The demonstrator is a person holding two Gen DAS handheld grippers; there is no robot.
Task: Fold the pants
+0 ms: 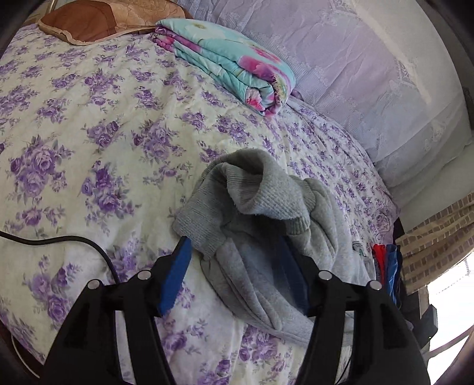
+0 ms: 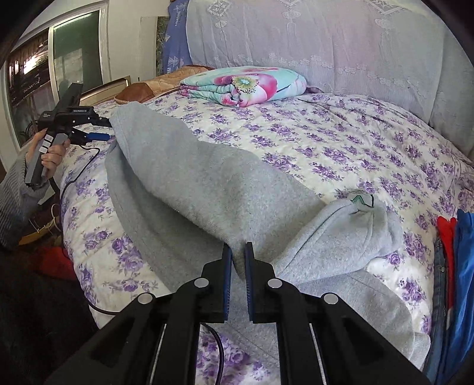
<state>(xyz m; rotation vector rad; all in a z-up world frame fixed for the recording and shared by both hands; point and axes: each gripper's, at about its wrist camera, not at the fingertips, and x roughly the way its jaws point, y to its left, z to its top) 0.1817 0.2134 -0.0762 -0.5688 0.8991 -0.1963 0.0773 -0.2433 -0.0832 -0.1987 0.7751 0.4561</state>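
Observation:
Grey fleece pants [image 2: 189, 183] lie across a bed with a purple-flowered cover [image 2: 340, 142]. In the left wrist view the ribbed cuff end of the pants [image 1: 251, 189] is bunched in front of my left gripper [image 1: 237, 248]. Its jaws stand wide apart, with pant fabric lying between them. In the right wrist view the left gripper [image 2: 106, 128] sits at the far cuff end, held by a hand. My right gripper [image 2: 238, 251] is shut on a fold of the pants near the waist end.
A folded turquoise and pink quilt [image 2: 246, 84] and a brown pillow [image 1: 97, 23] lie at the head of the bed. A pale lace-covered backrest [image 2: 326, 44] stands behind. Red and blue clothes [image 2: 456, 251] hang at the right edge. A black cable [image 1: 59, 241] crosses the cover.

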